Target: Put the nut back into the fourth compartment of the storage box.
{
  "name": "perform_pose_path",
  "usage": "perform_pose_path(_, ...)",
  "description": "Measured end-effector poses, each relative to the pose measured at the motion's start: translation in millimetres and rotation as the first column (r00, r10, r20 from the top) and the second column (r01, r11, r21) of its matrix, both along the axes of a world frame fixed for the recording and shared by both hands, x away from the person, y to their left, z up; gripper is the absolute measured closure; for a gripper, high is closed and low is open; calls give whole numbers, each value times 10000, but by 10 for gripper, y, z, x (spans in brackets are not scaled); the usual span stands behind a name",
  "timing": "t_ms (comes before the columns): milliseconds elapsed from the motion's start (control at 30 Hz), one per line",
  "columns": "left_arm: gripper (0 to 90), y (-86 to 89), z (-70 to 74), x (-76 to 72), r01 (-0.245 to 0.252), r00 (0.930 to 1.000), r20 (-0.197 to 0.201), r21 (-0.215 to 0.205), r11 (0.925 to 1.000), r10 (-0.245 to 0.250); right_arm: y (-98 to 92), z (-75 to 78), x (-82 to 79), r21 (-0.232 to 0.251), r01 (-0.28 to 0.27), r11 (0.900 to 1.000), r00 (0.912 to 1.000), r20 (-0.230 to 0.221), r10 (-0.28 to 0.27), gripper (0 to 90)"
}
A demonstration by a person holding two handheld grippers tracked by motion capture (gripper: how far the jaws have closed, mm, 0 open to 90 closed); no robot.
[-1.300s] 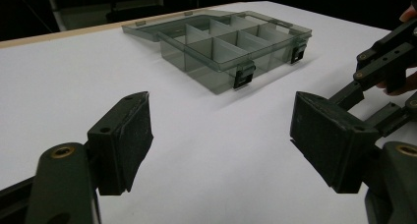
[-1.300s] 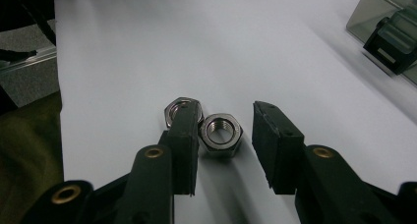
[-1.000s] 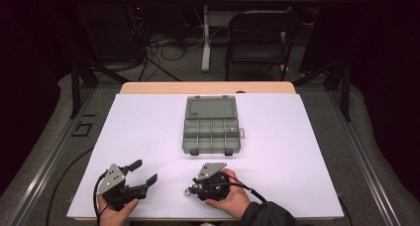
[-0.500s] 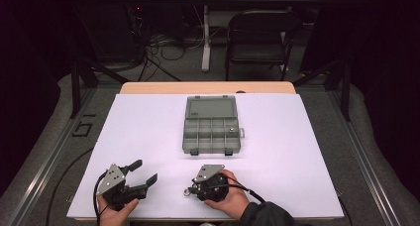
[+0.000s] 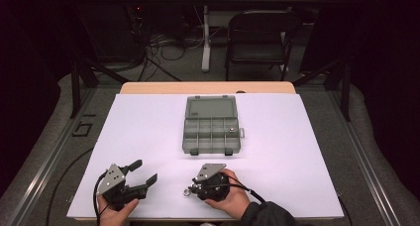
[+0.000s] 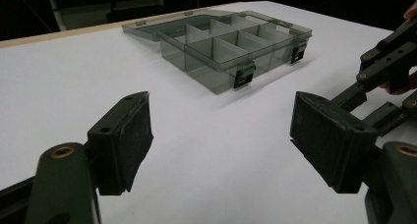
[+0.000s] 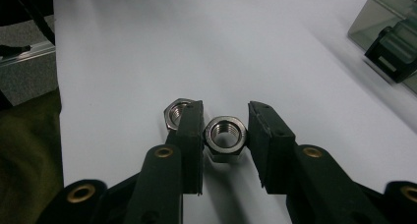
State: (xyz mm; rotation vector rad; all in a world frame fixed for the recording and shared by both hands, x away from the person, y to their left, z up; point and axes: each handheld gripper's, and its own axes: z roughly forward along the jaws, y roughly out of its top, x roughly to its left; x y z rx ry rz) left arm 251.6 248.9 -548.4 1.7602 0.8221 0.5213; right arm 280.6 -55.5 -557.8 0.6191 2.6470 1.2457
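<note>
My right gripper (image 7: 225,130) lies low on the white table near its front edge. Its jaws have just been closing, and both pads now press on a steel hex nut (image 7: 225,134). A second nut (image 7: 176,113) lies just outside the left finger. In the high view the right gripper (image 5: 190,190) points left with a nut at its tips. My left gripper (image 5: 146,170) rests at the front left, open with nothing between its pads (image 6: 125,135). Farther back stands an open grey compartment box (image 5: 188,137), also seen from the left gripper (image 6: 201,79).
The box's lid (image 5: 210,107) lies flat behind it, and a small metal part (image 5: 231,130) sits in a right-hand compartment. A latch of the box (image 7: 393,52) shows at the upper right of the right gripper view. A folding chair (image 5: 257,32) stands beyond the table.
</note>
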Motion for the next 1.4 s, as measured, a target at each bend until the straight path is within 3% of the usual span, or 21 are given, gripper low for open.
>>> perform_pose_path(700,237,-1,-1,1,-9,10000,-56,35,10000,9,-223,287,125,349,507,9981,9987,92,-511,680)
perform_pose_path(1400,237,-3,-8,7,-39,10000,-81,-1,10000,39,-653,599,369,650,1725,9829,9842,281,-1746,680)
